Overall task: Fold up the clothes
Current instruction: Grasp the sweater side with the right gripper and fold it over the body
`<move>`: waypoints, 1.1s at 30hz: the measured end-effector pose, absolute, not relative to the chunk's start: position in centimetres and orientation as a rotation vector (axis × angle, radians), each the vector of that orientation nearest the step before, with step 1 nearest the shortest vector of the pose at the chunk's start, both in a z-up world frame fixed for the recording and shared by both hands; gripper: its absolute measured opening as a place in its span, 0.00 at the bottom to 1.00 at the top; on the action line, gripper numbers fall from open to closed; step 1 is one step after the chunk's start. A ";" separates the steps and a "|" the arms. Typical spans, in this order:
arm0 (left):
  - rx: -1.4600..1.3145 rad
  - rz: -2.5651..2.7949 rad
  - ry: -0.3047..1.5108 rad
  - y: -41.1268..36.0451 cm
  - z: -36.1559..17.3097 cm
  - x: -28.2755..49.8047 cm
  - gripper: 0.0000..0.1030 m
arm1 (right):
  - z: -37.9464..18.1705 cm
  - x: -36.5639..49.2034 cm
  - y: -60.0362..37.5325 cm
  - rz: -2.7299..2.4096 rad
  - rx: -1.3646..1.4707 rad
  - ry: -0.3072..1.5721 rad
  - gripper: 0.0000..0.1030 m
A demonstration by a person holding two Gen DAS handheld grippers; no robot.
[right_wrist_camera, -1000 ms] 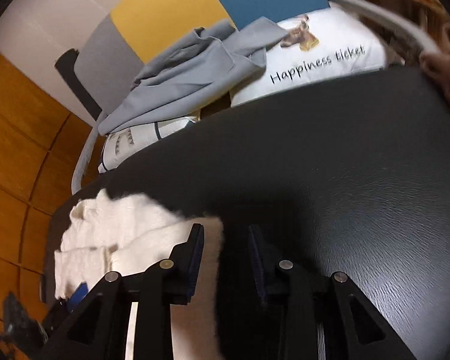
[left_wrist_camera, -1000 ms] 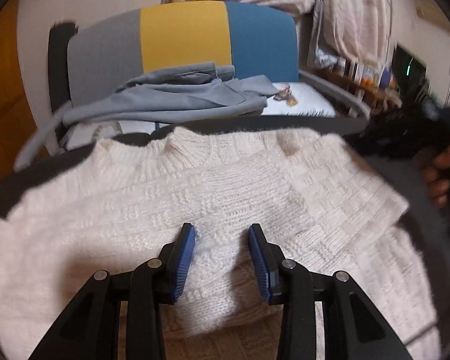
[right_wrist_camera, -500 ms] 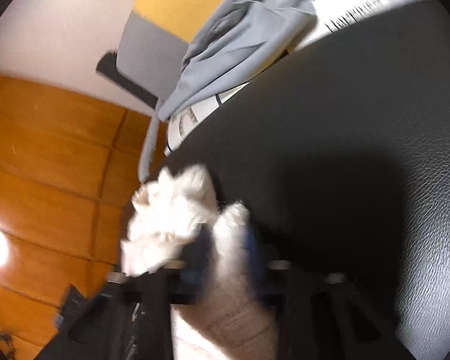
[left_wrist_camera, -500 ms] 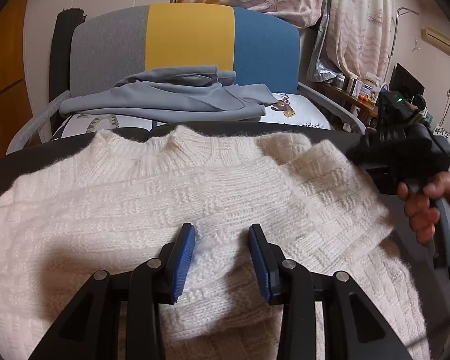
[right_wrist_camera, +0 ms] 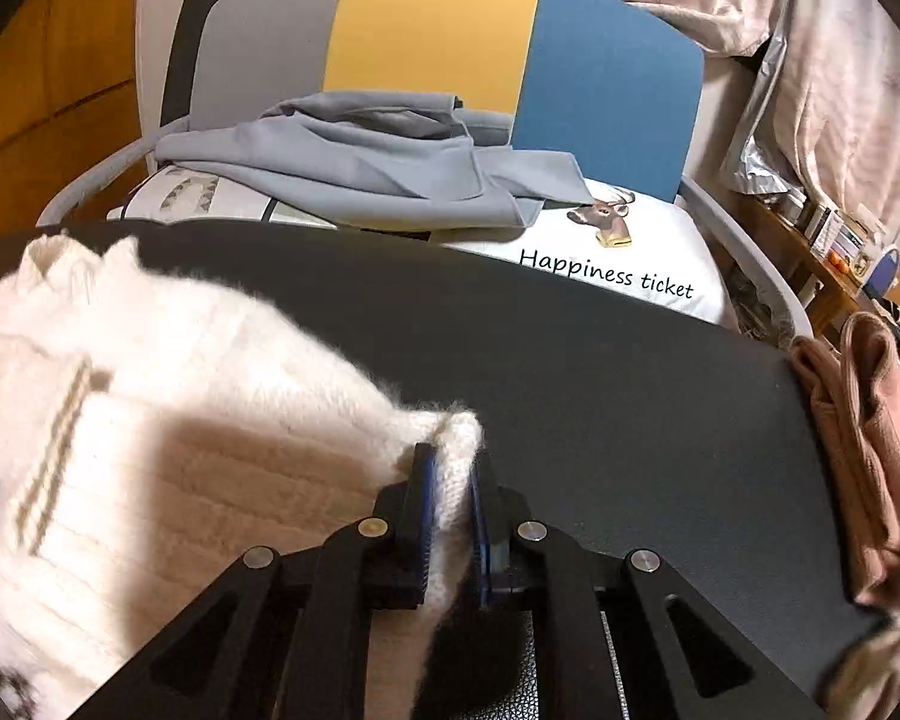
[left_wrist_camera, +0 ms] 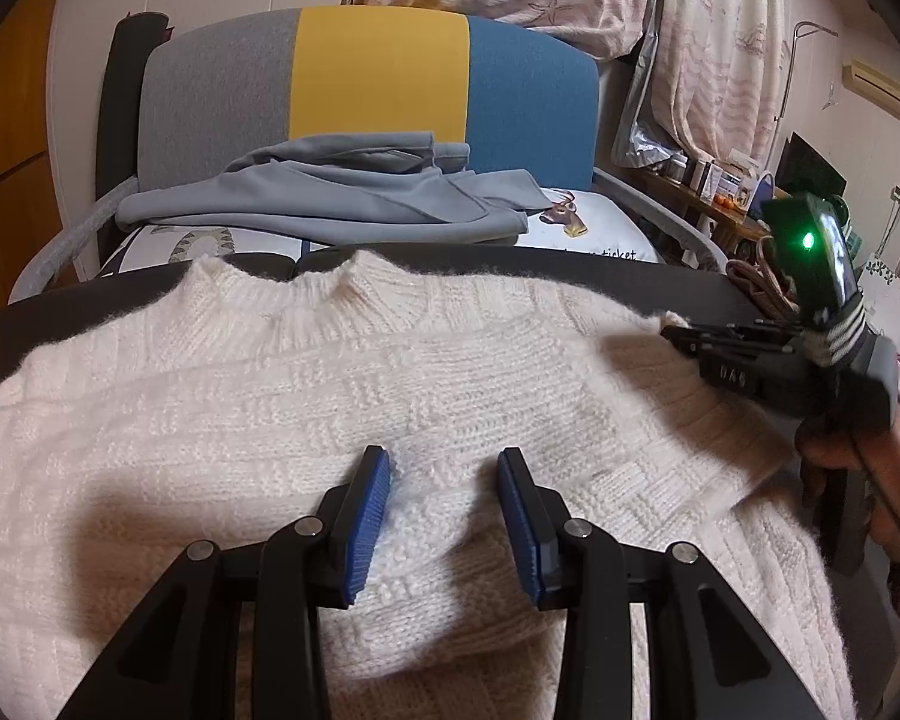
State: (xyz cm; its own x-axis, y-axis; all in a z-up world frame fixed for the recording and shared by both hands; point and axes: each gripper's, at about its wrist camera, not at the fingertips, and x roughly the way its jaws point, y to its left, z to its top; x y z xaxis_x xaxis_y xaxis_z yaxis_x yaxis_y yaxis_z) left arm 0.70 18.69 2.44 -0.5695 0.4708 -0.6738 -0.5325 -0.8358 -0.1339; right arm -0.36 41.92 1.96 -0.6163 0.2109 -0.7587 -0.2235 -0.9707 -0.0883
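A cream knit sweater [left_wrist_camera: 390, 396] lies spread on the black table [left_wrist_camera: 600, 279], its collar toward the far edge. My left gripper [left_wrist_camera: 444, 510] rests over the near middle of the sweater. A raised fluffy fold fills the gap between its blue pads [left_wrist_camera: 366, 516], which hold it. My right gripper [right_wrist_camera: 450, 468] is shut on the fuzzy edge of the sweater [right_wrist_camera: 180, 456] at its right side. In the left wrist view the right gripper [left_wrist_camera: 678, 333] pinches that edge, held by a hand [left_wrist_camera: 840, 456].
Behind the table stands a chair with a grey, yellow and blue back [right_wrist_camera: 438, 30]. A grey garment [right_wrist_camera: 378, 168] lies on its deer-print cushion [right_wrist_camera: 606, 252]. A folded pink garment [right_wrist_camera: 858, 450] sits at the table's right edge. Curtains and a cluttered shelf [left_wrist_camera: 720, 180] are at the far right.
My right gripper's jaws closed on the sweater's edge, and it rolled upright while moving along the table. The left gripper kept still with the same fold between its pads.
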 end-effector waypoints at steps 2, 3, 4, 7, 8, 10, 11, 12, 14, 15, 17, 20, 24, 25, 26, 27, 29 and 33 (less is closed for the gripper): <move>-0.984 2.367 0.107 18.6 2.4 0.7 0.37 | 2.7 -0.1 43.5 2.648 -1.259 0.175 0.25; -0.984 2.366 0.106 18.6 2.5 0.7 0.37 | 3.2 0.3 44.4 2.657 -1.252 0.267 0.31; -0.983 2.367 0.105 18.6 2.5 0.7 0.37 | 4.2 1.3 45.5 2.670 -1.180 0.392 0.35; -0.983 2.365 0.095 18.6 2.4 0.7 0.37 | 6.3 3.9 46.3 2.736 -1.049 0.540 0.34; -0.983 2.364 0.092 18.6 2.5 0.7 0.37 | 6.6 4.2 46.0 2.749 -1.054 0.519 0.29; -0.984 2.363 0.087 18.5 2.5 0.8 0.37 | 6.4 3.9 44.7 2.784 -1.109 0.422 0.19; -0.984 2.364 0.086 18.5 2.5 0.8 0.37 | 6.0 3.4 43.7 2.794 -1.154 0.351 0.15; -0.984 2.365 0.086 18.6 2.5 0.8 0.37 | 5.3 2.9 42.7 2.776 -1.206 0.270 0.14; -0.984 2.364 0.084 18.5 2.5 0.9 0.37 | 3.9 1.6 41.4 2.732 -1.264 0.186 0.13; -0.984 2.364 0.083 18.5 2.5 0.9 0.37 | 3.1 1.0 40.8 2.710 -1.286 0.155 0.13; -0.985 2.363 0.080 18.6 2.5 0.9 0.37 | 2.4 0.3 40.3 2.674 -1.283 0.100 0.11; -0.987 2.362 0.076 18.6 2.5 0.9 0.37 | 2.1 -0.3 40.0 2.634 -1.243 0.032 0.14; -0.992 2.361 0.073 18.6 2.5 0.8 0.37 | 3.6 2.2 41.9 2.669 -1.219 0.335 0.25; -0.994 2.362 0.079 18.6 2.5 0.8 0.37 | 4.1 4.0 42.6 2.678 -1.184 0.457 0.39; -0.998 2.363 0.091 18.8 2.6 0.8 0.37 | 4.5 5.9 43.0 2.684 -1.153 0.544 0.49; -1.002 2.364 0.104 18.9 2.6 0.8 0.37 | 4.8 7.8 43.3 2.684 -1.137 0.601 0.50; -1.019 2.366 0.151 19.2 2.9 1.1 0.37 | 5.0 11.2 43.2 2.673 -1.161 0.657 0.50; -1.055 2.369 0.301 19.8 4.2 3.3 0.37 | 3.9 17.4 42.9 2.661 -1.259 0.862 0.50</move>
